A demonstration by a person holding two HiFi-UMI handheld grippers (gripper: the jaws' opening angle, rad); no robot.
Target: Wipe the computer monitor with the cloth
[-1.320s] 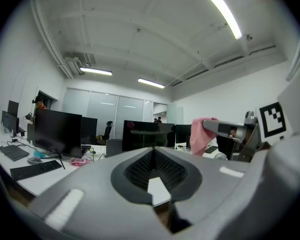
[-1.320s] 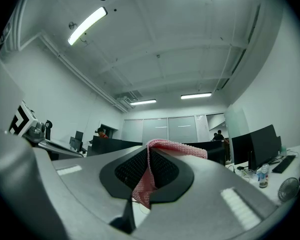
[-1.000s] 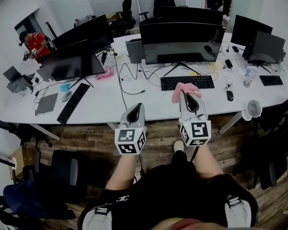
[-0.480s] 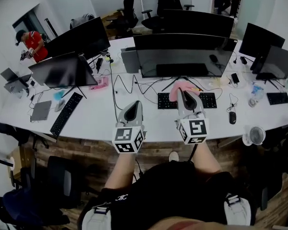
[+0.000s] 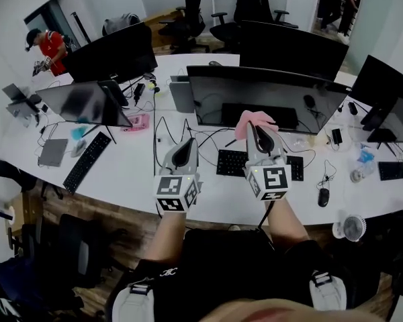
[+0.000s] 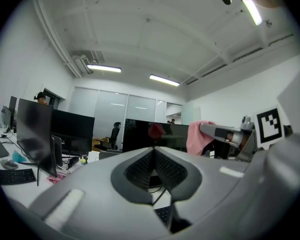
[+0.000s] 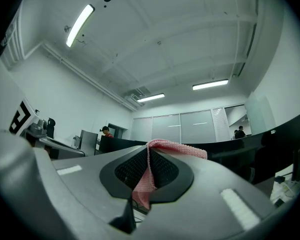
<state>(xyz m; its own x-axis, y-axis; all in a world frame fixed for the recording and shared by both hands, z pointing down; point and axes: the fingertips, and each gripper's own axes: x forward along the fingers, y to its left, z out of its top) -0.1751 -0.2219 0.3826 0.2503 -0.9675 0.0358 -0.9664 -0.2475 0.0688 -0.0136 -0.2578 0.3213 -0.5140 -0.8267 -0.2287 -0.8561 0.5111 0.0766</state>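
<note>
A wide dark monitor [image 5: 265, 98] stands on the white desk [image 5: 131, 170] straight ahead, with a black keyboard [image 5: 232, 162] below it. My right gripper [image 5: 258, 127] is shut on a pink cloth [image 5: 250, 121], held up in front of the screen's lower middle. In the right gripper view the cloth [image 7: 149, 176] hangs pinched between the jaws. My left gripper [image 5: 184, 145] hovers over the desk left of the keyboard, its jaws shut with nothing in them. The left gripper view shows the monitor [image 6: 155, 135] ahead and the cloth [image 6: 197, 136] at right.
More monitors [image 5: 87, 102] stand left, behind and right. A second keyboard [image 5: 86, 160] and a laptop [image 5: 52, 151] lie at left. Cables [image 5: 162, 129] trail across the desk. A mouse [image 5: 323, 196] and a small fan [image 5: 349, 227] sit at right. A person in red [image 5: 50, 49] stands far left.
I have stepped closer to the desk. Both grippers rose and moved forward, and the cloth now sits in front of the monitor's lower edge instead of over the keyboard.
</note>
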